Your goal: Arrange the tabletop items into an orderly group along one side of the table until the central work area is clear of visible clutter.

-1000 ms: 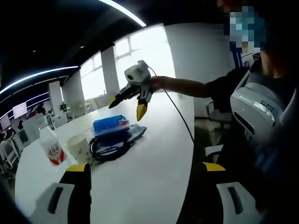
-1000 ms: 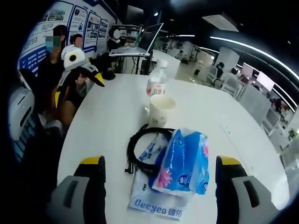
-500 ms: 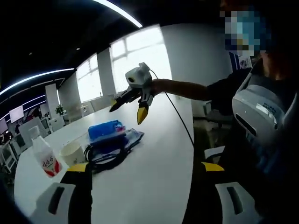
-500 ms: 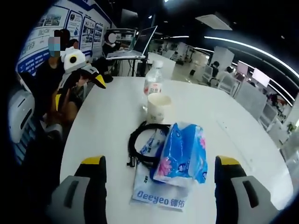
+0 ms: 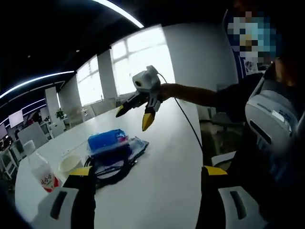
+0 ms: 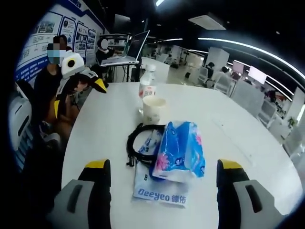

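A blue tissue pack [image 6: 180,150] lies on a white "Deeyeo" wipes packet [image 6: 159,192], beside a black coiled cable [image 6: 139,143]. Beyond them stand a paper cup [image 6: 154,109] and a small bottle [image 6: 147,89] with a red label. My right gripper [image 6: 163,167] hovers open above the white table [image 6: 105,129], short of the pile. In the left gripper view the same tissue pack [image 5: 106,141], cable [image 5: 107,168], cup [image 5: 70,164] and bottle [image 5: 42,172] sit left of centre. My left gripper [image 5: 147,171] is open and holds nothing. The right gripper [image 5: 133,117] hangs open above the pile.
A person sits at the table's edge [image 5: 195,143] in a white chair [image 5: 271,119]. An open laptop [image 6: 126,50] stands on a farther desk. My left gripper [image 6: 78,95] shows open over the table's left edge. Bare tabletop [image 6: 228,129] stretches right of the pile.
Both cameras have drifted a little, so the pile sits slightly differently in each view. The items on the table have not moved. Both grippers stay open.
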`<state>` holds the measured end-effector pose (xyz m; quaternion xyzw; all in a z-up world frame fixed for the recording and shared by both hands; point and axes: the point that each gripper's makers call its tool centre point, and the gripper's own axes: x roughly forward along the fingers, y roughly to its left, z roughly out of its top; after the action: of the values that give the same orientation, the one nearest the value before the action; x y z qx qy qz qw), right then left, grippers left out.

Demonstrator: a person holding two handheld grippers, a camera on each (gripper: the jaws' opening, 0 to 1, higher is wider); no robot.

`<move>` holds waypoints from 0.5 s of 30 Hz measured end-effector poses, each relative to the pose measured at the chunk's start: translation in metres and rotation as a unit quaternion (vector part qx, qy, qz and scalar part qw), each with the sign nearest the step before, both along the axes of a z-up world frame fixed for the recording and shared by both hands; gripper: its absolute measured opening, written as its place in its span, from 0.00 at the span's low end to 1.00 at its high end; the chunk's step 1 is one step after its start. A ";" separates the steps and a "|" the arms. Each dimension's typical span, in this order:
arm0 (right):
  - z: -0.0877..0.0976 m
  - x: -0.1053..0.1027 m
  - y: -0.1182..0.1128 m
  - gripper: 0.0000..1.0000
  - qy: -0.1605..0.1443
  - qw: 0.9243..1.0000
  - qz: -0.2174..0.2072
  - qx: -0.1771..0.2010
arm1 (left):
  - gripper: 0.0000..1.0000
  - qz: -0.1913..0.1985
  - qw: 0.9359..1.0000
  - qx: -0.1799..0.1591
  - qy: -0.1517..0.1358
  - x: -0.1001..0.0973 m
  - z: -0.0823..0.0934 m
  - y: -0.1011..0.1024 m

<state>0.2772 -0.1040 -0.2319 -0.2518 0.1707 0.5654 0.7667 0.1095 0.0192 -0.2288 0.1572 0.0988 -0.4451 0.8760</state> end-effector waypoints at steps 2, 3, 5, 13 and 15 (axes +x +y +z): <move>0.003 0.000 0.001 0.87 -0.001 1.000 -0.004 0.005 | 0.91 0.001 1.000 0.001 -0.002 0.001 0.001 0.000; 0.004 0.000 0.002 0.87 -0.004 1.000 -0.006 0.004 | 0.90 0.001 1.000 0.000 -0.002 0.002 0.001 0.000; 0.004 0.000 0.003 0.86 -0.007 1.000 -0.006 0.001 | 0.90 0.001 1.000 -0.002 -0.004 0.004 0.003 0.000; 0.002 -0.004 0.006 0.81 0.004 1.000 -0.007 0.003 | 0.89 0.010 1.000 -0.003 -0.001 0.019 0.009 0.002; 0.002 -0.003 0.005 0.81 0.004 1.000 -0.011 0.002 | 0.88 0.011 1.000 -0.004 0.002 0.022 0.009 0.002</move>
<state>0.2739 -0.0993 -0.2303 -0.2459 0.1750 0.5579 0.7731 0.1318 0.0211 -0.2195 0.1521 0.1006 -0.4363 0.8811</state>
